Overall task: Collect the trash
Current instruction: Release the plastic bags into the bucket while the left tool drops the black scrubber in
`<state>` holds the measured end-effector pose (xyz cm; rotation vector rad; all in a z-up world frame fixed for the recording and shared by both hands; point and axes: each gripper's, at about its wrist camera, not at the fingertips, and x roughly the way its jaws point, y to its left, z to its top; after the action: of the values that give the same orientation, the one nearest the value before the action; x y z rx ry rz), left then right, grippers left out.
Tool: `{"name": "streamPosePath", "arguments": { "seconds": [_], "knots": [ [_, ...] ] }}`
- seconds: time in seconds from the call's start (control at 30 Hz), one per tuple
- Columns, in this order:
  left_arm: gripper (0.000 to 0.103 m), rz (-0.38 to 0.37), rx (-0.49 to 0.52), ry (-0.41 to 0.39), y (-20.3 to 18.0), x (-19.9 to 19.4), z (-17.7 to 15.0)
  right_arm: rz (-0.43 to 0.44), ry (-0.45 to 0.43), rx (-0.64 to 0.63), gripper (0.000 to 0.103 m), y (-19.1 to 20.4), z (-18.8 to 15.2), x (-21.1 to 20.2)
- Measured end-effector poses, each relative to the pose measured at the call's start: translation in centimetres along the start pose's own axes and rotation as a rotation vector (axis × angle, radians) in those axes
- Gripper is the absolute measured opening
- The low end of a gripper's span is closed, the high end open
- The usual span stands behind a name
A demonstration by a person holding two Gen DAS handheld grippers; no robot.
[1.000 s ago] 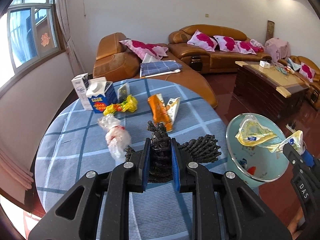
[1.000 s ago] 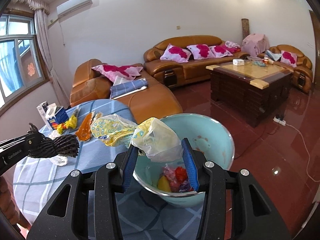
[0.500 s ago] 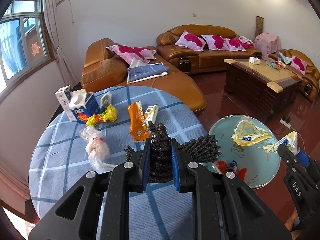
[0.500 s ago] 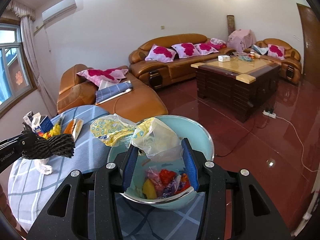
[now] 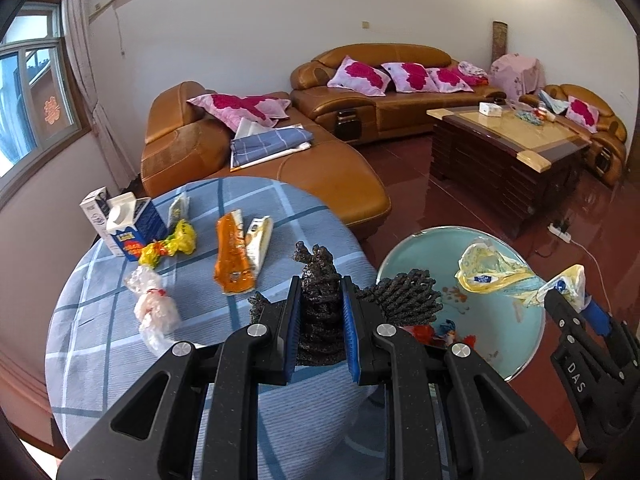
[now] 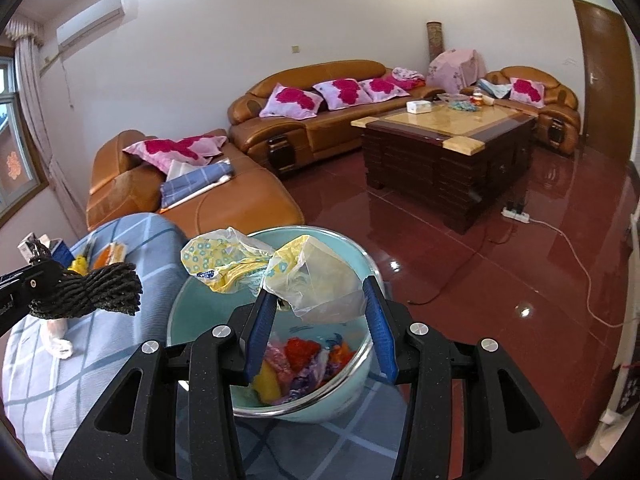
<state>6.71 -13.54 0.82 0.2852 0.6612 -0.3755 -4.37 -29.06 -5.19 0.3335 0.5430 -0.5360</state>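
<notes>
Grippers both loaded: your left gripper [image 5: 320,316] is clamped on the black rope bundle [image 5: 404,294], right gripper [image 6: 320,316] pinching the plastic bag [image 6: 316,276], both held over the teal basin [image 6: 360,384] for dropping.

Change over one second. My left gripper [image 5: 320,322], carrying the dark knitted rope bundle [image 5: 324,304], has travelled from above the round table with the blue checked cloth [image 5: 100,340] toward the pale turquoise bowl with the metal rim [image 5: 508,344]; the bundle's frayed end now overlaps the bowl's near rim. My right gripper [image 6: 320,332], carrying the yellow-patterned clear plastic bag [image 6: 316,280], has shifted farther over the bowl [image 6: 356,380], whose coloured scraps [image 6: 304,360] now show directly under the bag.
</notes>
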Motion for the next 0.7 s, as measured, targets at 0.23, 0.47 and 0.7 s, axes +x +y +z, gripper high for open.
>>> {"name": "streamPosePath", "arguments": {
  "seconds": [0.23, 0.47, 0.7],
  "knots": [
    [0.019, -0.031, 0.034, 0.027, -2.4, 1.4, 0.1, -0.073, 0.020, -0.004, 0.045, -0.7, -0.5, 1.4],
    [0.019, -0.048, 0.064, 0.057, -4.1, 3.2, -0.1, -0.076, 0.071, 0.005, 0.045, -1.5, -1.0, 3.2],
    [0.019, -0.058, 0.071, 0.077, -4.6, 4.5, 0.0, -0.038, 0.089, -0.004, 0.047, -1.2, -1.1, 4.3]
  ]
}}
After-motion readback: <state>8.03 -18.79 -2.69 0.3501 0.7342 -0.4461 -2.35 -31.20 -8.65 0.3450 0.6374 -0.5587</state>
